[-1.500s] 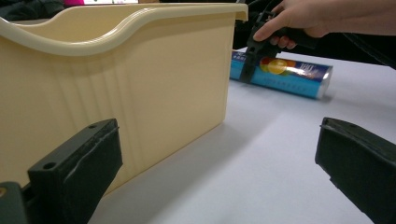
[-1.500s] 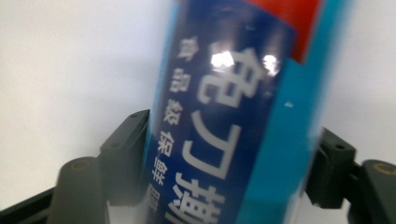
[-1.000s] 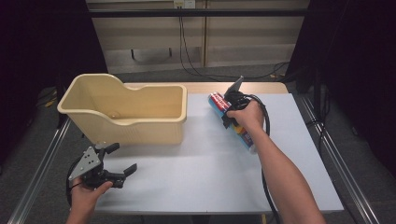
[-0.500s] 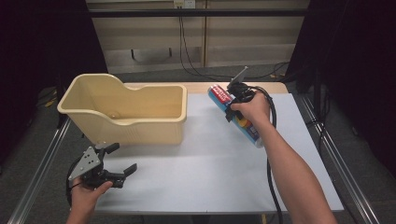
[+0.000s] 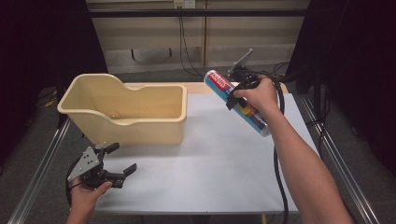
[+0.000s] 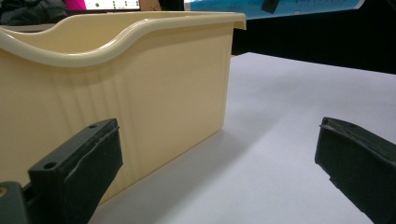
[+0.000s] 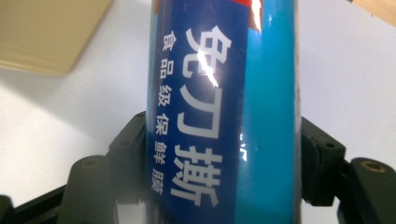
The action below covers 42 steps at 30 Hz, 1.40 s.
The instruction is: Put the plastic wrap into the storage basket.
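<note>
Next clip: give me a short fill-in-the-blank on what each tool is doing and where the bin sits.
1. The right tool is shut on a blue ____.
2. The left tool, near the table's front edge, has its jaws ____.
3. The bin is coloured ____.
4. The roll is held ____ the table, not resting on it.

Missing words: roll; open; beige; above

The blue tube [image 7: 224, 107] bears white Chinese print: "免刀撕" large, "食品级保鲜膜" small beside it.
</note>
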### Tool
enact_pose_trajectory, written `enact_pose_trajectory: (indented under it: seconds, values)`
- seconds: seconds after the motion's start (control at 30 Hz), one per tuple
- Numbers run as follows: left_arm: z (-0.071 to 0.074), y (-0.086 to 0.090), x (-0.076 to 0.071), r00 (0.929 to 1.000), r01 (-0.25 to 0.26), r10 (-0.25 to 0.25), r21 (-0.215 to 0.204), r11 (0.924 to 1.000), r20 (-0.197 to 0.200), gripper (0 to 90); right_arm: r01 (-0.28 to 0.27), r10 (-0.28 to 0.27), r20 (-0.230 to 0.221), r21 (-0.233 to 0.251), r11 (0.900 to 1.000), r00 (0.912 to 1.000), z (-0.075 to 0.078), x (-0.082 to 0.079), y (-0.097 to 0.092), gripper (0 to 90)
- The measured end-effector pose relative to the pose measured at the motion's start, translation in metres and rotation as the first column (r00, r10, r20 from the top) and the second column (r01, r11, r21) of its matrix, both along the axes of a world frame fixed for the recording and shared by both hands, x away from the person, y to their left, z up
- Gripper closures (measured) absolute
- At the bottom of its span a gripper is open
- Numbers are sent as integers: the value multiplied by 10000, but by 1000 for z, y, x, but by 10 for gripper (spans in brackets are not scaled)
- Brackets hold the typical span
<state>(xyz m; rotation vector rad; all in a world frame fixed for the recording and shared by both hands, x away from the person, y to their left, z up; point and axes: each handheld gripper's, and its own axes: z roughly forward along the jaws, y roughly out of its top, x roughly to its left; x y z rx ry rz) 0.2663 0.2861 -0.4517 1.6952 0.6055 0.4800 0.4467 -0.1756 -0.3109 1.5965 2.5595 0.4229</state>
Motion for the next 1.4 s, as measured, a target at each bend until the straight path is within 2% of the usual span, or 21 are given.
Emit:
enact_pose_trajectory:
  seconds: [0.13, 0.23, 0.33, 0.4, 0.5, 0.77, 0.97, 1.2, 1.3, 1.4]
  values:
    - [0, 0, 0, 10000, 10, -10, -116, 9999, 9, 6, -202, 205, 166, -200, 9996, 9997, 7, 0, 3, 322]
    - [0, 0, -1, 10000, 59, -59, -136, 9999, 17, 6, -301, 300, 195, 74, 9995, 9994, 13, 0, 4, 322]
    - [1, 0, -1, 10000, 65, -64, -208, 9998, 39, 6, -413, 414, 393, -32, 9991, 9984, 18, 0, 7, 322]
    - [1, 0, -1, 9999, 83, -81, -277, 9996, 60, 5, -418, 408, 443, 218, 9989, 9982, 20, 0, 6, 322]
    - [1, 1, -1, 9999, 153, -152, -300, 9994, 36, 5, -571, 561, 634, 142, 9983, 9964, 25, 0, 7, 321]
    - [1, 0, -1, 9998, 185, -185, -452, 9988, 3, 5, -927, 910, 685, 229, 9954, 9935, 30, -1, 13, 322]
    - [1, 1, -1, 9998, 217, -217, -356, 9991, 18, 5, -1267, 1249, 777, 182, 9918, 9891, 36, -2, 23, 321]
    - [1, 1, -2, 9997, 236, -235, -403, 9989, 20, 5, -1809, 1790, 930, 126, 9834, 9794, 42, 0, 36, 322]
    - [1, 1, -2, 9997, 231, -231, -406, 9989, 10, 5, -1884, 1851, 981, 260, 9817, 9778, 44, 0, 41, 321]
    - [1, 2, -2, 9997, 238, -239, -368, 9990, -4, 5, -2055, 2029, 1003, 170, 9785, 9741, 45, 0, 46, 322]
